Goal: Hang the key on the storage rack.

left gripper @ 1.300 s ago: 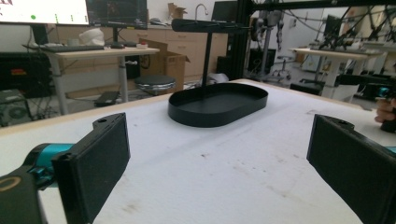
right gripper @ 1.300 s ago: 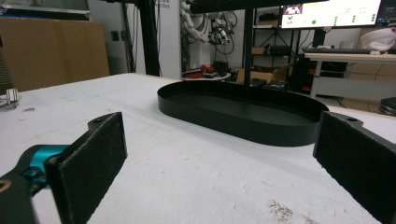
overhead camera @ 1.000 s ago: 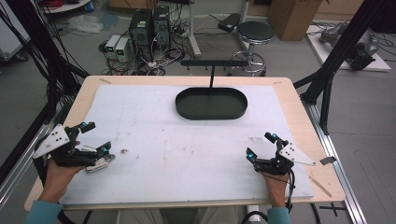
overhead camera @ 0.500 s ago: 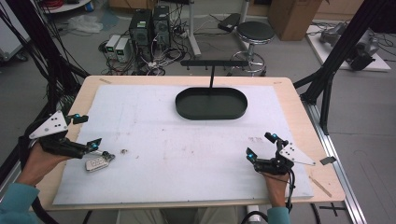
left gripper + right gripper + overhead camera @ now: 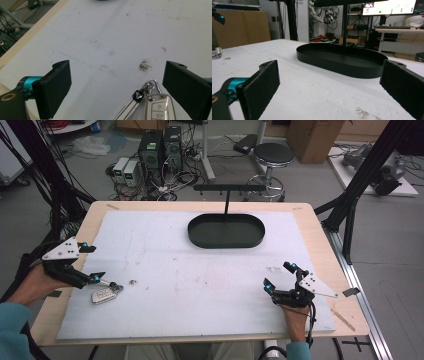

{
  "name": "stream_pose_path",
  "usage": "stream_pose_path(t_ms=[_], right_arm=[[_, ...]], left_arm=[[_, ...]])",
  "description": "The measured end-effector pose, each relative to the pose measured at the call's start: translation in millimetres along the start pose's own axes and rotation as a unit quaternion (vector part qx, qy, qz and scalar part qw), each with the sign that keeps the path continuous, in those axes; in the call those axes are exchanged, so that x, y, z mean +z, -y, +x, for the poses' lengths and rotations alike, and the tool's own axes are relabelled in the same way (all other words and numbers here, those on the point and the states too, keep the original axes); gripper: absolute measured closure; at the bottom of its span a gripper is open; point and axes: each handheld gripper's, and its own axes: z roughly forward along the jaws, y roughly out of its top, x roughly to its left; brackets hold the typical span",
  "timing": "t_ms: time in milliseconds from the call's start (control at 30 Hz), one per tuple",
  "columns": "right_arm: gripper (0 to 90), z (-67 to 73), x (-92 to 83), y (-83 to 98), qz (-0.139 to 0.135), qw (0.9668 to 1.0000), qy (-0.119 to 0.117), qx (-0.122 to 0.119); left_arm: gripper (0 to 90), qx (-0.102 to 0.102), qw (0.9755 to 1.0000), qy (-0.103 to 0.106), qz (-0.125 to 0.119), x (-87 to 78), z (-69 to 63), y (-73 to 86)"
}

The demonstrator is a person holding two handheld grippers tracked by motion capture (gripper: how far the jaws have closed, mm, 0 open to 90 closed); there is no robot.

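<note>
White foam surface (image 5: 200,285), bare between hands. Silver car key (image 5: 102,295) near left edge, between wide-spread left gripper (image 5: 117,82). Right gripper (image 5: 280,277) wide, holding nothing. Key markings unreadable.

Grey floor behind the table holds a black stool (image 5: 271,156), computer towers (image 5: 160,147) (cables tangled) and cardboard boxes (image 5: 312,132).

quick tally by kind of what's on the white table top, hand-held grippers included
car key fob with key ring: 1
black oval tray with hanger stand: 1
hand-held grippers: 2, the left gripper with jaws open by the fob, the right gripper with jaws open
total: 4
</note>
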Motion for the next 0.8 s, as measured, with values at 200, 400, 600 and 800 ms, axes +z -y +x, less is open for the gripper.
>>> stream_pose_path(t_ms=[200,400,600,800], right_arm=[[2.1,0.1,0.1,0.0,0.0,1.0,0.0,0.001],[2.1,0.5,0.1,-0.1,-0.001,1.0,0.0,0.002],[2.1,0.4,0.1,0.0,-0.001,1.0,0.001,0.001],[2.1,0.3,0.0,0.0,-0.001,1.0,0.001,0.0]], left_arm=[[12.0,0.014,0.9985,0.024,0.047,4.0,8.0,3.8],[13.4,0.042,0.9937,0.029,0.1,7.5,15.1,8.8],[13.6,0.054,0.9912,0.043,0.113,15.5,15.6,14.8],[13.6,0.059,0.9884,0.057,0.128,22.7,18.0,24.1]])
